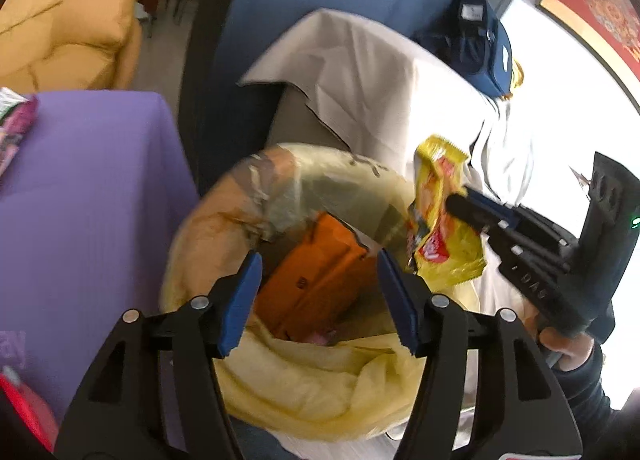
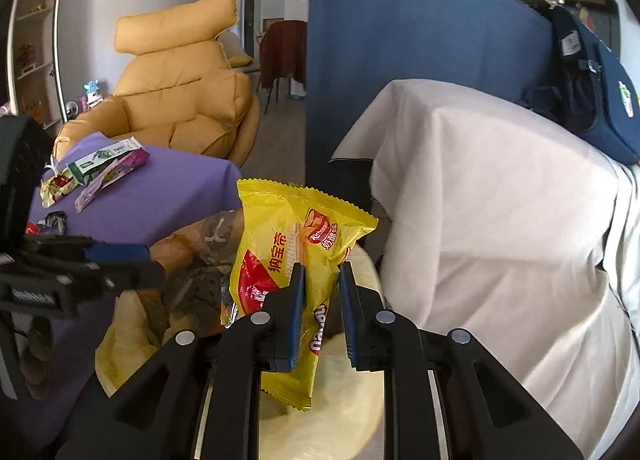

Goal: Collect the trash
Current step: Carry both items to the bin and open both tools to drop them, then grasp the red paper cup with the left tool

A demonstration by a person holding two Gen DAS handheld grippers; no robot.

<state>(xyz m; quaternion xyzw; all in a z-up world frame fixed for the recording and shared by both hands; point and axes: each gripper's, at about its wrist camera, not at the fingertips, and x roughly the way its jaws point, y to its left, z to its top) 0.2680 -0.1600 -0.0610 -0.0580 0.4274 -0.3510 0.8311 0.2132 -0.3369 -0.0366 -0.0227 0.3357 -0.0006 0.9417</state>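
A trash bin lined with a yellow bag (image 1: 224, 244) stands between two covered tables. An orange packet (image 1: 316, 280) lies inside it. My left gripper (image 1: 318, 300) is open and empty, right above the bin mouth. My right gripper (image 2: 322, 312) holds a yellow snack wrapper (image 2: 292, 244) between its blue pads, hanging over the bin's rim (image 2: 360, 400). The jaws stand a little apart with the wrapper between them. In the left wrist view the right gripper (image 1: 460, 206) comes in from the right with the wrapper (image 1: 440, 220).
A purple-covered table (image 2: 168, 196) at left carries several more wrappers (image 2: 104, 168). A white-covered table (image 2: 500, 220) stands at right with a navy bag (image 2: 592, 92) on it. A blue partition (image 2: 400, 40) and a yellow armchair (image 2: 180, 92) stand behind.
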